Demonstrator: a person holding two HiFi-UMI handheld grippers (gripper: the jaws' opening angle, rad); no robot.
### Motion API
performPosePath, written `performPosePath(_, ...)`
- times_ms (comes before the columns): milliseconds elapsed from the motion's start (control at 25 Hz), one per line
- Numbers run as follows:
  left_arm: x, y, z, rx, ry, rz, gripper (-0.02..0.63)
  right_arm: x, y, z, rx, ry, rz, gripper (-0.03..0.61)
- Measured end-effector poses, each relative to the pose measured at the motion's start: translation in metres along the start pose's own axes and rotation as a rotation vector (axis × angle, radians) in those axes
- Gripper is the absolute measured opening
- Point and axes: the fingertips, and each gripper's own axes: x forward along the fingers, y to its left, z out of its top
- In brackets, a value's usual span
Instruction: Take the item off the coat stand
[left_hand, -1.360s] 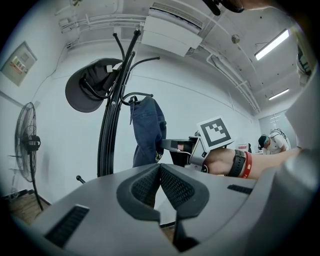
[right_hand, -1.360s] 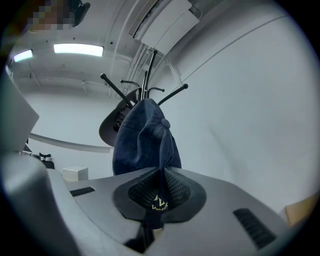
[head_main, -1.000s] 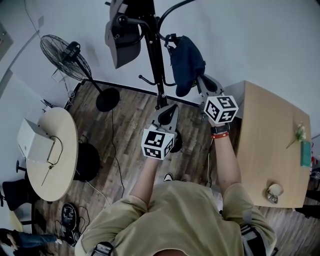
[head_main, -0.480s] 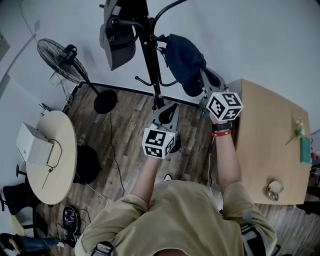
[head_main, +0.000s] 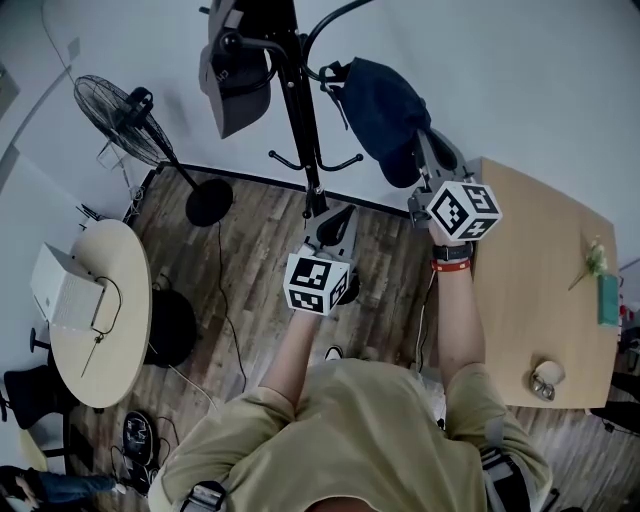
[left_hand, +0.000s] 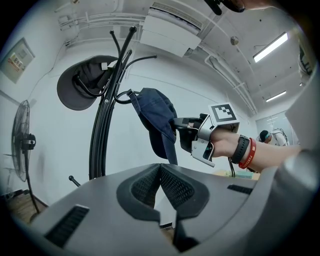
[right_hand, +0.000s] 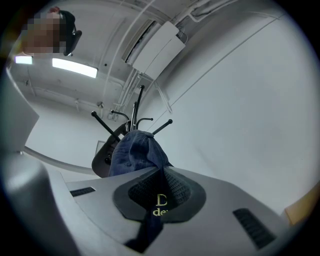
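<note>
Navy denim cap (head_main: 375, 100) is pinched by its brim in my right gripper (head_main: 428, 160), jaws clamped on the fabric, and it hangs just beside the coat stand (head_main: 300, 110). Its back strap sits right at 1 hook tip, and I can't tell if it's free. If it's looped there, a sideways pull could tip the stand, shake off the dark hat (head_main: 238, 85), or rip the brim loose. Left gripper (head_main: 335, 222) is closed on nothing, low by the pole.
</note>
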Motion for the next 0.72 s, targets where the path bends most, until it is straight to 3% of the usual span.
performPosePath(720,0.022,-0.051,-0.001,-0.014,0.0,-0.107,0.023,-0.057,-0.042,0.034,-0.044,-0.04,-0.12,0.022)
